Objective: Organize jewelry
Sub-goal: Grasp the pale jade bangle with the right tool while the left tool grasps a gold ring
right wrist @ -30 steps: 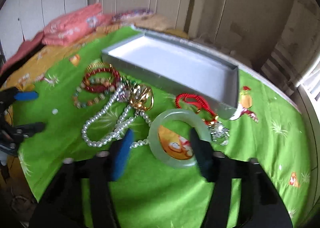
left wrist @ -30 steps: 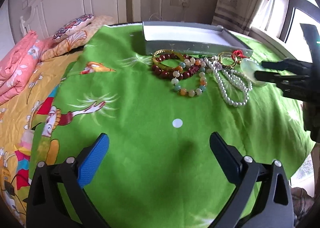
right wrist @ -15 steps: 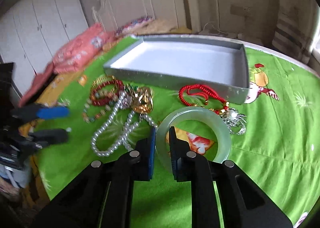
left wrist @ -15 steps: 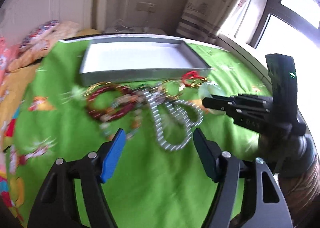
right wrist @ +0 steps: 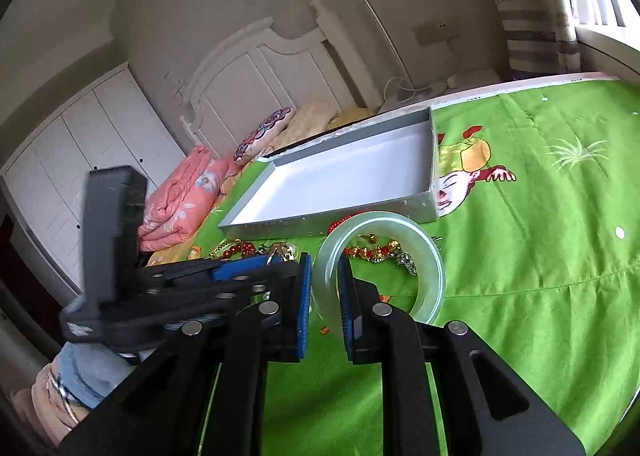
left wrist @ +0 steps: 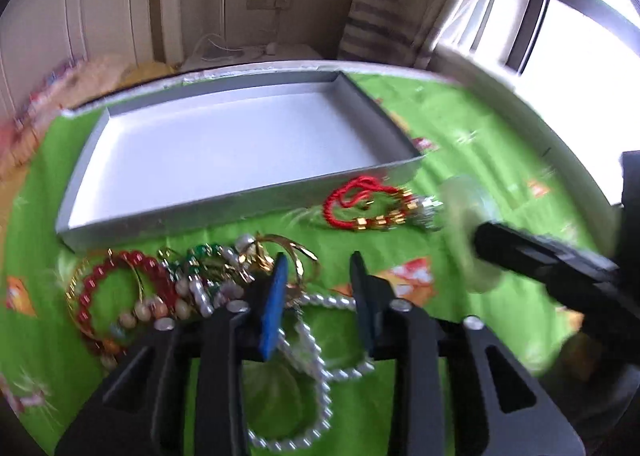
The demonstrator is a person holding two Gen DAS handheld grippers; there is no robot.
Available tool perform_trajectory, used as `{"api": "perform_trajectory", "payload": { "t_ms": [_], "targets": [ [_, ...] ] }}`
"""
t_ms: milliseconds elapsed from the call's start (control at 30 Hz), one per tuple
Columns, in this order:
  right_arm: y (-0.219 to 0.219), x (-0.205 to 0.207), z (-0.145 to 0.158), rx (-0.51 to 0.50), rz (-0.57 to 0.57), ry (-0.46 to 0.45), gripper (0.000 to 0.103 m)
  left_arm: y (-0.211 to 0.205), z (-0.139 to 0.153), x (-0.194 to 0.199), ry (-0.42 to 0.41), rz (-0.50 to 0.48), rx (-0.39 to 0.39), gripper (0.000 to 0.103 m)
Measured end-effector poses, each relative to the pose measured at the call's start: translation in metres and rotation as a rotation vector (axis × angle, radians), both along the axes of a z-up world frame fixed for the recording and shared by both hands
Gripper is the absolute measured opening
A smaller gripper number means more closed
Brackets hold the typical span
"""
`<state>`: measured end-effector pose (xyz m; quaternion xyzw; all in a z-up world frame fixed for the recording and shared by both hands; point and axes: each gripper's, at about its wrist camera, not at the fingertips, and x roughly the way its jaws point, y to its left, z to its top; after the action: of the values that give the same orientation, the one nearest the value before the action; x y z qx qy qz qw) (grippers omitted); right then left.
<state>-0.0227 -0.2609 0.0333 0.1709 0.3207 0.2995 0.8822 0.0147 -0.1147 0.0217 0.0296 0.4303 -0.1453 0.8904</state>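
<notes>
My right gripper [right wrist: 323, 296] is shut on the rim of a pale green jade bangle [right wrist: 424, 256] and holds it above the green cloth, in front of the grey tray [right wrist: 328, 220]. In the left wrist view the bangle [left wrist: 464, 200] is blurred at the tip of the right gripper. My left gripper [left wrist: 318, 276] is open with a narrow gap, low over a gold ring piece [left wrist: 296, 252] and a white pearl necklace [left wrist: 320, 356]. A red bead bracelet [left wrist: 120, 284] lies to its left. A red cord bracelet [left wrist: 360, 200] lies by the tray's front wall [left wrist: 240, 208].
The white-floored tray holds nothing. The round table has a green cartoon cloth [right wrist: 540, 256]. A bed with pink folded bedding [right wrist: 180, 200] is behind on the left. A window [left wrist: 580, 16] and curtain are at the right.
The right gripper has closed on the jade bangle and lifted it off the cloth. The left gripper has moved forward over the jewelry pile and narrowed its opening.
</notes>
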Motion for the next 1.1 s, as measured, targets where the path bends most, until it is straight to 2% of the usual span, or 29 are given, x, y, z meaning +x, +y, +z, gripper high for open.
{"api": "perform_trajectory", "payload": {
  "t_ms": [67,133,267,567,700,833,967,1100],
  "targets": [
    [-0.001,-0.001,0.0,0.001,-0.003,-0.001,0.016,-0.004,-0.005,0.005,-0.005,-0.005,0.024,0.011],
    [-0.003,-0.002,-0.001,0.0,-0.004,-0.003,0.016,-0.001,-0.005,0.001,-0.027,-0.007,0.011,0.006],
    [-0.002,-0.003,-0.002,-0.005,-0.006,-0.003,0.016,0.007,-0.001,-0.008,-0.08,-0.005,-0.029,0.005],
    [-0.003,-0.007,0.002,-0.008,-0.022,-0.024,0.016,0.034,0.024,-0.023,-0.14,0.013,-0.077,0.005],
    [0.002,-0.008,0.004,-0.038,-0.023,-0.036,0.016,0.044,0.033,-0.022,-0.157,0.02,-0.075,0.005],
    [0.016,-0.004,0.009,-0.118,-0.017,-0.062,0.016,0.055,0.041,-0.012,-0.167,0.038,-0.058,0.005],
    [0.028,0.005,0.022,-0.154,-0.006,-0.096,0.016,0.066,0.049,0.002,-0.165,0.054,-0.054,0.005],
    [0.043,0.024,0.036,-0.2,0.0,-0.119,0.016,0.068,0.053,0.023,-0.162,0.063,-0.017,0.005]
  ]
}}
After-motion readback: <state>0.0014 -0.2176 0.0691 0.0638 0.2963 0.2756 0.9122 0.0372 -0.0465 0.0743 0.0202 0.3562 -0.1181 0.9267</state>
